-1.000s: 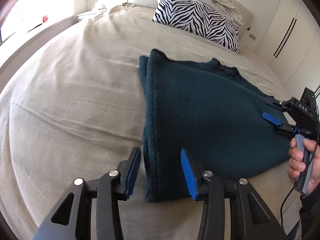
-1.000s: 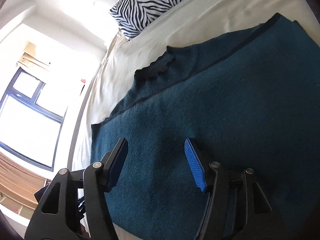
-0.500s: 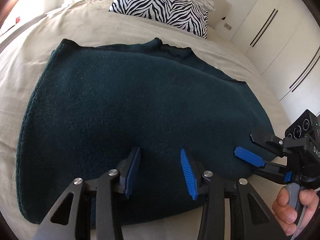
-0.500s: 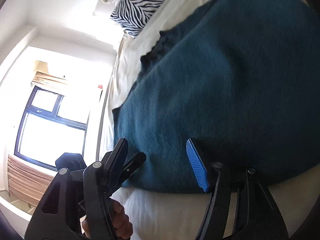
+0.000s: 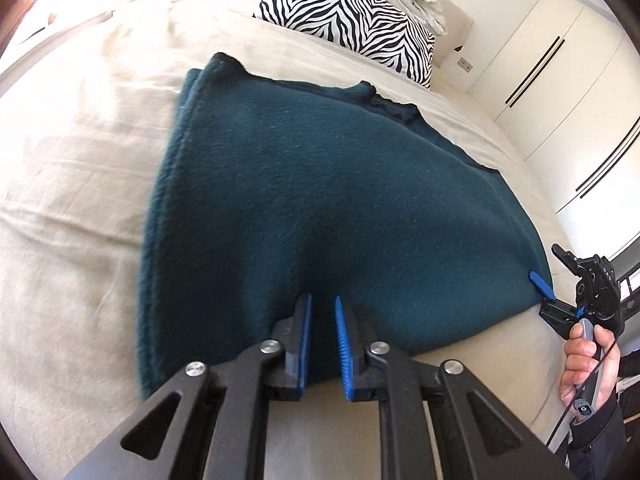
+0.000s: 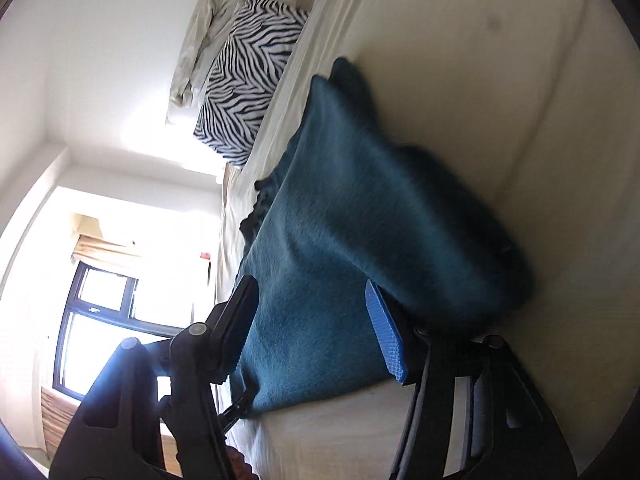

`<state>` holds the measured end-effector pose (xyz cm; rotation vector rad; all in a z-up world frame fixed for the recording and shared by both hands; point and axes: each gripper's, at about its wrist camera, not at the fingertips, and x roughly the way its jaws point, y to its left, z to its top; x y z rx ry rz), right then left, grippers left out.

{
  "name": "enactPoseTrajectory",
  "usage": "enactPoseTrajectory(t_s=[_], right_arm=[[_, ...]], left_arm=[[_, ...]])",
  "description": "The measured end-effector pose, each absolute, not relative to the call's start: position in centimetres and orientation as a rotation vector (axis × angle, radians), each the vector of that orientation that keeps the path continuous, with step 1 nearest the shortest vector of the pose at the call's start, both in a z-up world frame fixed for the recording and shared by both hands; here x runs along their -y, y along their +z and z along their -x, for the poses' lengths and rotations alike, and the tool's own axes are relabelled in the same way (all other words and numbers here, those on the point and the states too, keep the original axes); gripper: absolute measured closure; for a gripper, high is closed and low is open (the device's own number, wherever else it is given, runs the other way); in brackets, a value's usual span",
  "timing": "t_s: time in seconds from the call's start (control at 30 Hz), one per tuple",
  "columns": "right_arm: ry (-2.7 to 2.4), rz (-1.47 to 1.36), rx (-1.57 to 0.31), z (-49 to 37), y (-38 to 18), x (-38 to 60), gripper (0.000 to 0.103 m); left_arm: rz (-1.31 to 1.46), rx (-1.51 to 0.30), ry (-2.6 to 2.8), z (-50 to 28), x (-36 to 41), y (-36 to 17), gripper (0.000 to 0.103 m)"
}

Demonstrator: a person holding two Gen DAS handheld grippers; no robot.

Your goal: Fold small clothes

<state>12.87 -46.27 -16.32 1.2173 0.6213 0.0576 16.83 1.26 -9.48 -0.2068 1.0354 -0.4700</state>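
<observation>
Teal garment (image 5: 320,200) lies folded on the cream bed (image 5: 72,208). Left gripper (image 5: 322,320), at 6 o'clock, is closing over its near hem with a narrow gap. Right gripper (image 6: 316,312) at 3 o'clock, jaws apart and closing, garment's corner between them.

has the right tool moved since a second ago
Yes. In the left wrist view the right tool now sits at the near right corner of the teal knit garment, lower in frame and further from the zebra pillow, jaws closing slightly.

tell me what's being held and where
Nothing gripped yet: left gripper closing on the teal sweater's near edge, right gripper closing at its corner, fabric between both.
</observation>
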Motion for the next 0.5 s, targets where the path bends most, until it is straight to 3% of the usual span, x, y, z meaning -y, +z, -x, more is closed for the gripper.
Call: enactPoseTrajectory(t_s=[0.2,0.3,0.4,0.5], right_arm=[[-0.064,-1.141,-0.596,-9.0,-14.2,49.5,0.048],[-0.081,-1.118,-0.59,-7.8,-12.7,49.8,0.045],[-0.026,-1.103,-0.584,-8.0,-11.1,47.7,0.045],[0.054,-1.088,-0.6,-10.5,-9.7,45.1,0.045]], left_arm=[[0.206,-1.017,-0.433,-15.7,-3.3,-8.5,0.087],[0.205,-0.989,-0.37,-15.0,-4.2,-7.6,0.07],[0.224,-0.956,-0.342,-14.7,-4.7,-6.1,0.066],[0.205,-0.888,-0.361,-15.1,-3.6,-3.8,0.054]])
